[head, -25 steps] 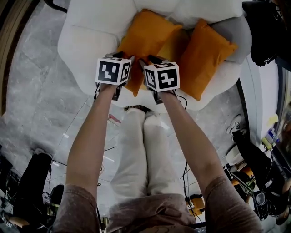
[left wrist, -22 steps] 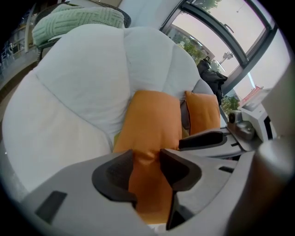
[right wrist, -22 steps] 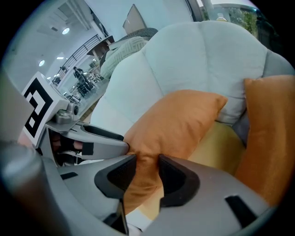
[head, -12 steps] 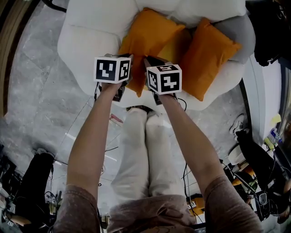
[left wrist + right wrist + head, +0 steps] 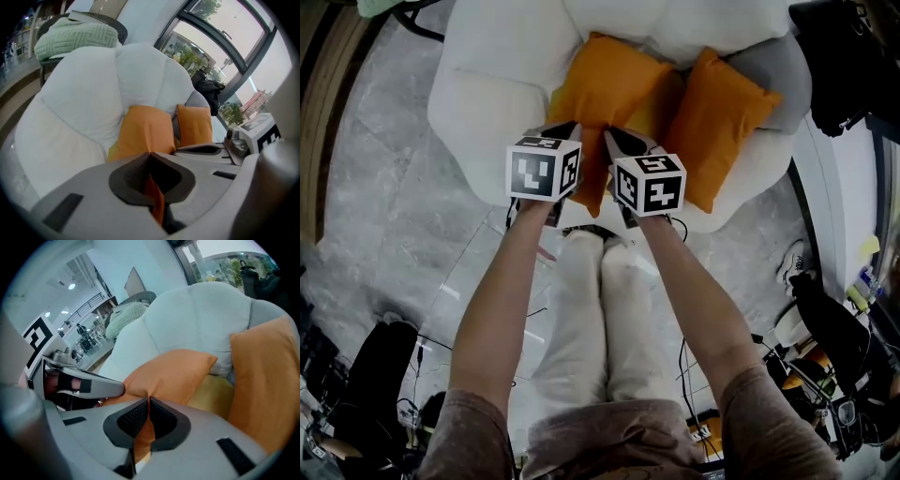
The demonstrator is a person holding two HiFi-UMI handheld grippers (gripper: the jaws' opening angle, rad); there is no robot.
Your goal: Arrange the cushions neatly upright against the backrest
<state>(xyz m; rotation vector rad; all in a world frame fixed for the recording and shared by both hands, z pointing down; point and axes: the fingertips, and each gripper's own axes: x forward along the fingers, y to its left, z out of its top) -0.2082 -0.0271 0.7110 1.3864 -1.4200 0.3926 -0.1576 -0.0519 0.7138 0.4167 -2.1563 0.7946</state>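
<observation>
Both pairs of jaws have just been closing and now pinch orange cloth. The left gripper (image 5: pixel 150 157) has a fold of it squeezed between its dark pads, and the right gripper (image 5: pixel 149 401) bites the same edge just beside it, at its 3 o'clock. What they grip is the near hem of a square orange fabric cushion (image 5: pixel 614 89). It slopes away from the grippers toward 12 o'clock, and its far edge meets the backrest (image 5: pixel 675 19).

A second orange cushion (image 5: pixel 717 127) sits at 3 o'clock of the held one, tilted, with its far corner up against the backrest. Between the two, partly covered by both, shows a yellow cushion (image 5: pixel 661 103) lying lower on the seat.

All three rest in a white padded armchair (image 5: pixel 497 84) that stands on a grey marble floor (image 5: pixel 384 187). Behind the armchair, at about 10 o'clock in the left gripper view, a pale green knitted blanket (image 5: pixel 77 37) lies on a dark chair.
</observation>
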